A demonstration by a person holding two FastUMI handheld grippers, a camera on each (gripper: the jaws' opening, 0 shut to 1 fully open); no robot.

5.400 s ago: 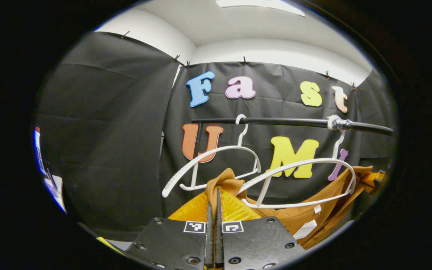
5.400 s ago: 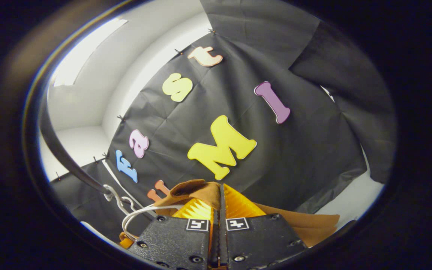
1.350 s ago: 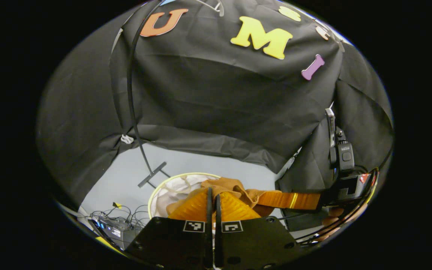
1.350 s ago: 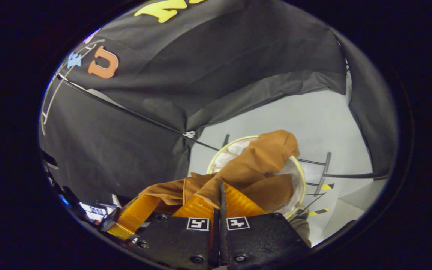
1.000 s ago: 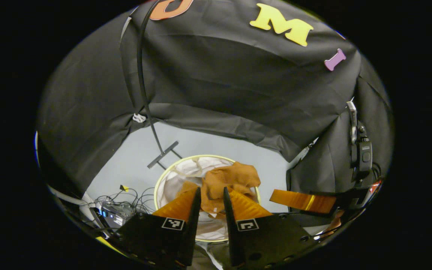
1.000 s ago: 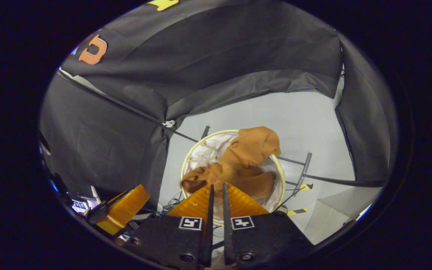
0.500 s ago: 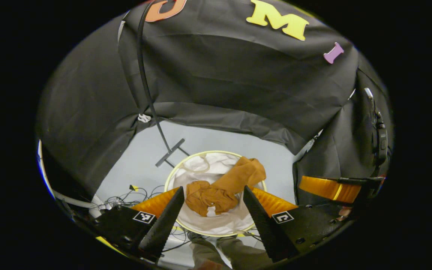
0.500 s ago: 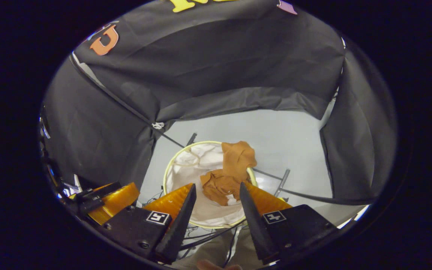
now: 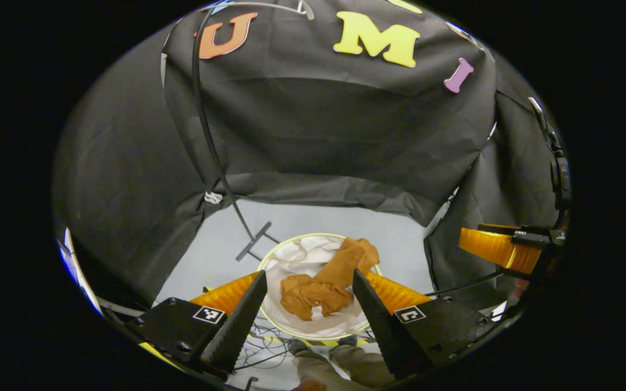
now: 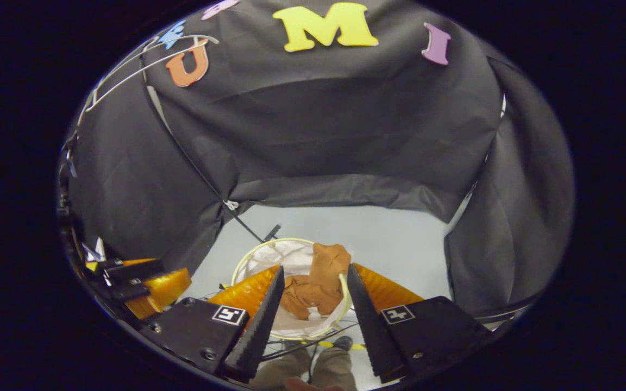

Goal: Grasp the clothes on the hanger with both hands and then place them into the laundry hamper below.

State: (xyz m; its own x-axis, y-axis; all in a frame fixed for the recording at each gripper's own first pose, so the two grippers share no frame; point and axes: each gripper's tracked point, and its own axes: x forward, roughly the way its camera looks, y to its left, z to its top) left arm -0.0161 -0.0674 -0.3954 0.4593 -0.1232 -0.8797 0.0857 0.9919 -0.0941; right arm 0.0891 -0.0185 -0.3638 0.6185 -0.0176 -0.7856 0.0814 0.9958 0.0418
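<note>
Change since earlier frames: both grippers, which were pinching the brown garment up at the hangers, have let it go; it has dropped into the hamper, and both cameras now sit higher above the hamper than half a second ago.
Left gripper (image 9: pixel 307 288): fingers spread wide, nothing between them, held above the hamper and looking down on it.
Right gripper (image 10: pixel 310 282): fingers spread wide, holding nothing, also above the hamper.
Other-gripper sightings: the right gripper shows at the right edge of the left gripper view (image 9: pixel 500 250); the left gripper shows at the lower left of the right gripper view (image 10: pixel 147 282). How their jaws stand cannot be told from those side views.
Brown garment (image 9: pixel 326 279): crumpled inside the hamper, one end draped up over the far rim; also seen in the right gripper view (image 10: pixel 315 282).
Laundry hamper (image 9: pixel 291 328): round, pale rim, white lining, standing on the grey floor (image 9: pixel 302 222).
Rack: thin black pole (image 9: pixel 207 141) running down to a foot just beside the hamper.
Hanger (image 10: pixel 144 68): white, bare, up at the top left.
Person: trouser legs and shoes (image 10: pixel 313 364) just below the hamper.
Cables (image 9: pixel 261 347): loose on the floor, beside the hamper's near rim.
</note>
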